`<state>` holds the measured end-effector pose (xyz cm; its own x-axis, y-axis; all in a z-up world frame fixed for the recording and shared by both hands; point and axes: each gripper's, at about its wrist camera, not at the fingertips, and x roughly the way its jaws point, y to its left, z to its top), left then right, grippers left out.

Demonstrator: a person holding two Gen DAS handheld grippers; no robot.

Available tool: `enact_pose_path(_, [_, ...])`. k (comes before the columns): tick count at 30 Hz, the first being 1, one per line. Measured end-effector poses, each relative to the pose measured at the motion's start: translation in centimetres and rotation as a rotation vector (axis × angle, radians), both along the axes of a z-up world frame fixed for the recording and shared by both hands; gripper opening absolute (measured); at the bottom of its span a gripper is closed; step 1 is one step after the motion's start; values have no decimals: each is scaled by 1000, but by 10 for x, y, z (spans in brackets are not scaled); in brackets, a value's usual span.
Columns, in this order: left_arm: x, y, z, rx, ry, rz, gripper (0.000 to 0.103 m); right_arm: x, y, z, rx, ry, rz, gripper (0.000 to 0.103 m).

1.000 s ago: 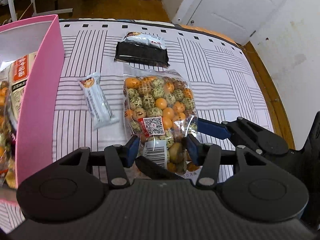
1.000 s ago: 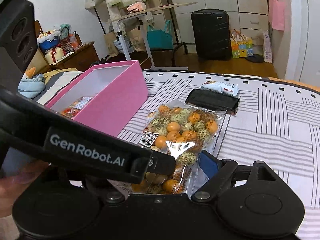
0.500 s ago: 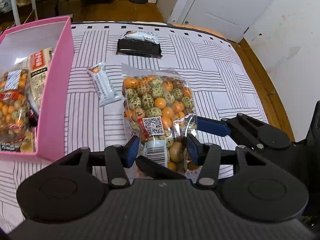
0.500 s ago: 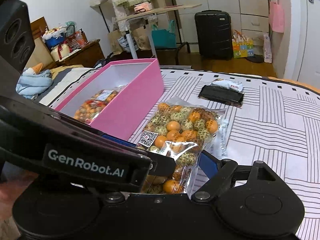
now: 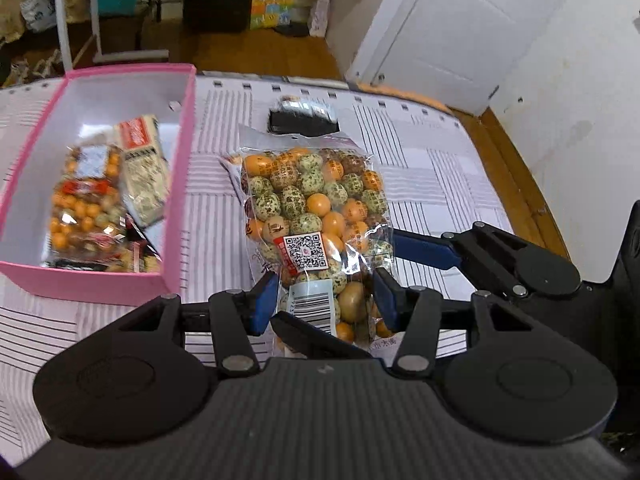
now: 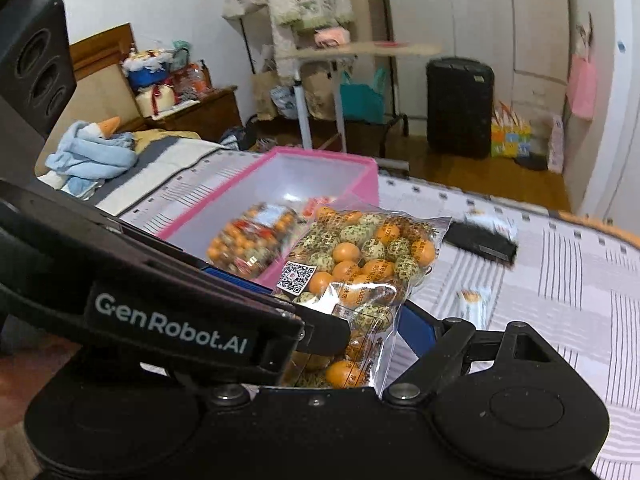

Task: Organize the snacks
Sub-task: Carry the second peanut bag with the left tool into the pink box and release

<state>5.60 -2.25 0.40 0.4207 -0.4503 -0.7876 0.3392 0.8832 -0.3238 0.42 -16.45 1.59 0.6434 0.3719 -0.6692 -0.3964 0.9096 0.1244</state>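
Observation:
A clear bag of orange and green speckled candies [image 5: 316, 216] hangs lifted off the striped bed. Both grippers are shut on its lower end: my left gripper [image 5: 326, 300] and my right gripper [image 6: 356, 344], whose blue finger [image 5: 424, 246] also shows in the left wrist view. The bag [image 6: 360, 256] is in the air beside the pink box [image 5: 176, 184], which holds a similar candy bag [image 5: 86, 204] and a white packet [image 5: 144, 168]. In the right wrist view the bag overlaps the box's near corner [image 6: 372, 184].
A black and white snack pack [image 5: 304, 118] lies at the bed's far side, also seen in the right wrist view [image 6: 482, 236]. A small white wrapped bar [image 6: 472, 304] lies on the sheet. The bed edge and wooden floor [image 5: 516, 168] are to the right.
Both grippers have lifted the candy bag off the bed and carried it up and toward the pink box. The box interior has come into fuller view.

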Motion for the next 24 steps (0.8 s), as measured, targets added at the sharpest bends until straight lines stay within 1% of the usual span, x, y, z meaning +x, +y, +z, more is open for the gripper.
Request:
enact_pose_path(4, [-3, 20, 15, 9, -48, 37, 50, 5, 24, 11, -23, -50, 46, 89])
enact_pose_path(10, [14, 59, 20, 28, -98, 135, 50, 33, 59, 11, 4, -100, 119, 89])
enact_pose_path(13, [26, 80, 19, 30, -111, 173, 50, 50, 80, 10, 0, -119, 166, 89])
enact_pose_path(15, [38, 94, 16, 28, -114, 199, 50, 62, 91, 7, 3, -131, 203, 88])
enact_pose_path(17, [49, 108, 12, 26, -105, 232, 50, 77, 94, 1, 86, -144, 258, 88])
enact_pose_path(18, [54, 117, 8, 1, -88, 252, 50, 84, 97, -2, 95, -148, 279, 88])
enact_pose_path(19, [61, 124, 2, -18, -71, 266, 50, 89, 103, -5, 79, -149, 300, 88])
enact_pose_path(21, [71, 134, -10, -31, -56, 290, 50, 100, 112, -13, 65, -139, 329, 88])
enact_pose_path(24, [86, 146, -26, -31, -37, 339, 50, 119, 123, -27, 78, -96, 355, 88])
